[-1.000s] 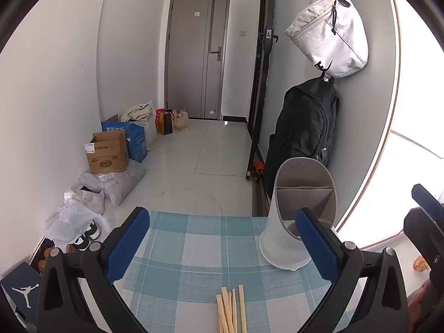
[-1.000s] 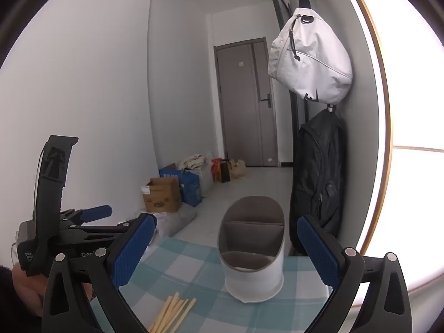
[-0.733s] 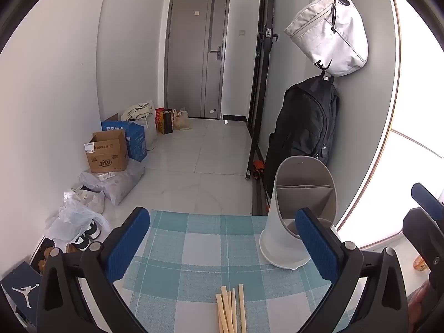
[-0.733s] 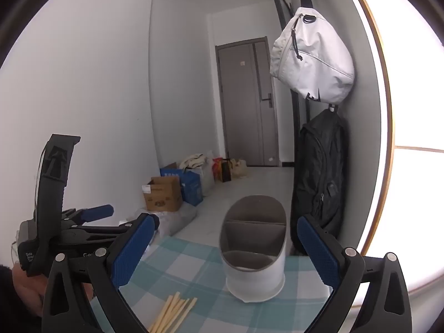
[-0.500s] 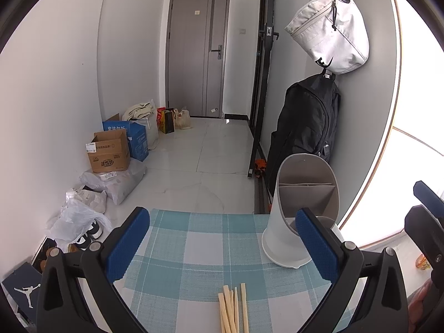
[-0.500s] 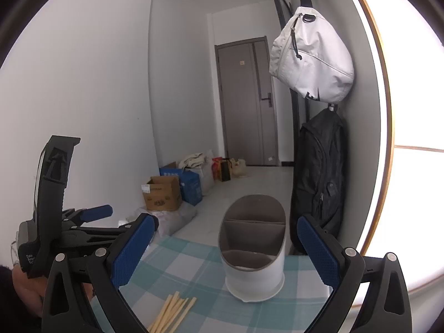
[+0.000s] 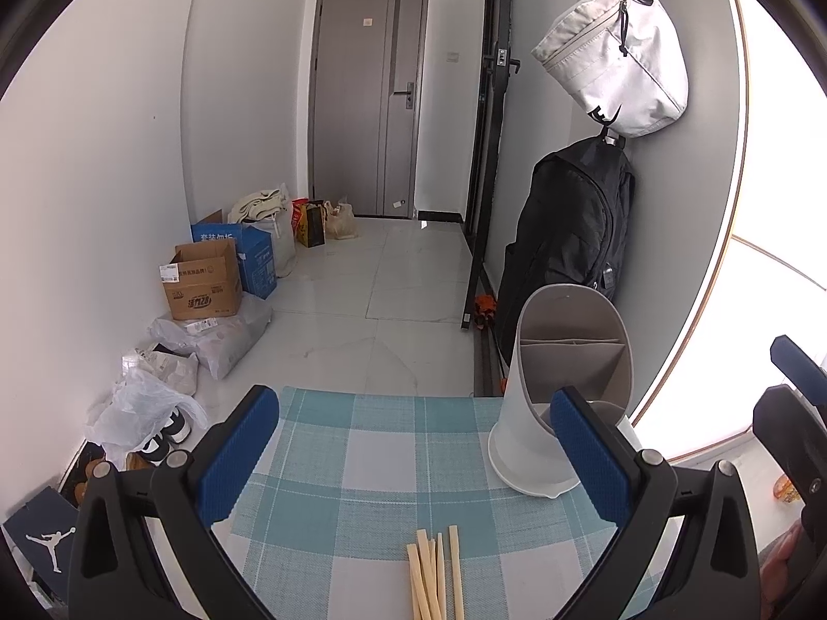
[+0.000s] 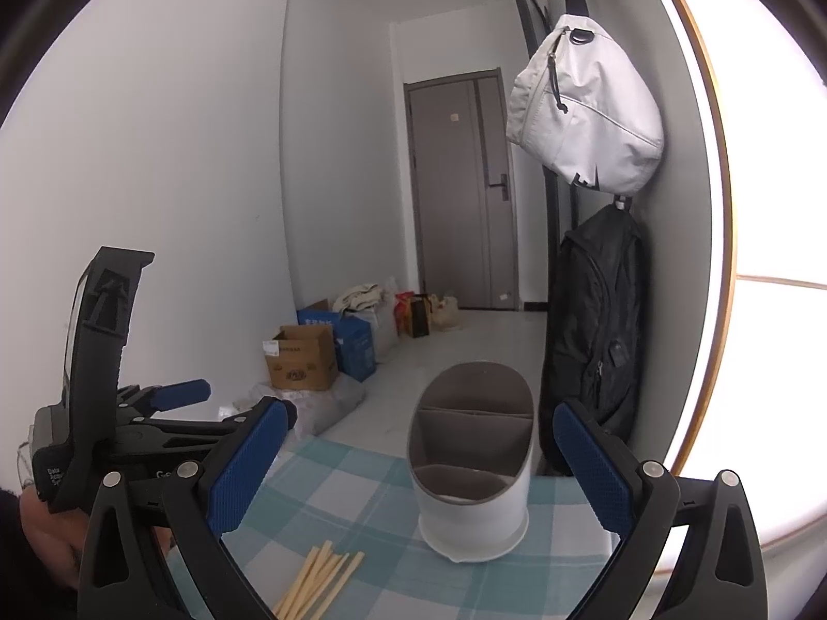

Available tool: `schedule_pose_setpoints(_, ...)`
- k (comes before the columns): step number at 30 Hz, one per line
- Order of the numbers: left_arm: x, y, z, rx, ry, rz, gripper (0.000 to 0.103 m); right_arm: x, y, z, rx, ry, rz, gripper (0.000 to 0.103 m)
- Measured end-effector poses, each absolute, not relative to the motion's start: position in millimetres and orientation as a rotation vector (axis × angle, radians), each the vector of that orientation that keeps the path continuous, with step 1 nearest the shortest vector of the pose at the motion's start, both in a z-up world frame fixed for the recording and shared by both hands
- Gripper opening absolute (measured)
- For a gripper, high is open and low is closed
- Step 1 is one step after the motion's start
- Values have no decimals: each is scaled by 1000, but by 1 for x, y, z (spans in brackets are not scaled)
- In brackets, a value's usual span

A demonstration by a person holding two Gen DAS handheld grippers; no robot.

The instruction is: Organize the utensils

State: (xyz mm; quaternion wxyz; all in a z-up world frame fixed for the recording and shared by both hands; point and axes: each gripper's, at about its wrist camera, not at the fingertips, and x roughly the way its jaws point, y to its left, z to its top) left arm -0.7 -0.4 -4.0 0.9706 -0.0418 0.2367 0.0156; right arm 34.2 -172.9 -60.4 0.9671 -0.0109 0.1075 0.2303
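Several wooden chopsticks (image 7: 434, 573) lie side by side on the blue-and-white checked tablecloth (image 7: 362, 444) near its front edge; the right wrist view shows the chopsticks (image 8: 320, 581) at the bottom. A white utensil holder (image 7: 558, 398) with grey divided compartments stands upright at the cloth's far right, and the holder (image 8: 473, 470) looks empty. My left gripper (image 7: 413, 454) hovers open above the cloth, behind the chopsticks. My right gripper (image 8: 413, 460) is open too, framing the holder, with nothing between its fingers.
The table's far edge drops to a tiled floor with cardboard boxes (image 7: 204, 284), plastic bags (image 7: 144, 408) and shoes along the left wall. A black backpack (image 7: 568, 237) and a white bag (image 7: 620, 51) hang on the right wall behind the holder.
Both grippers have drifted only slightly; the holder and chopsticks stay where they were. Both stay open.
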Motion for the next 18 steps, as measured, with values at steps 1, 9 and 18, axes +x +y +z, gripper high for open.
schedule_pose_setpoints(1,-1,-1,-4,-81,484,31,102,35,-173,-60,-22,219,463,103)
schedule_pose_setpoints(9,4,-1,-6,-97,523,20,102,38,-173,-60,-19,236,465,103)
schedule_pose_setpoints(18,24,8,-26,-138,678,-43,102,52,-172,-66,-18,300,475,103)
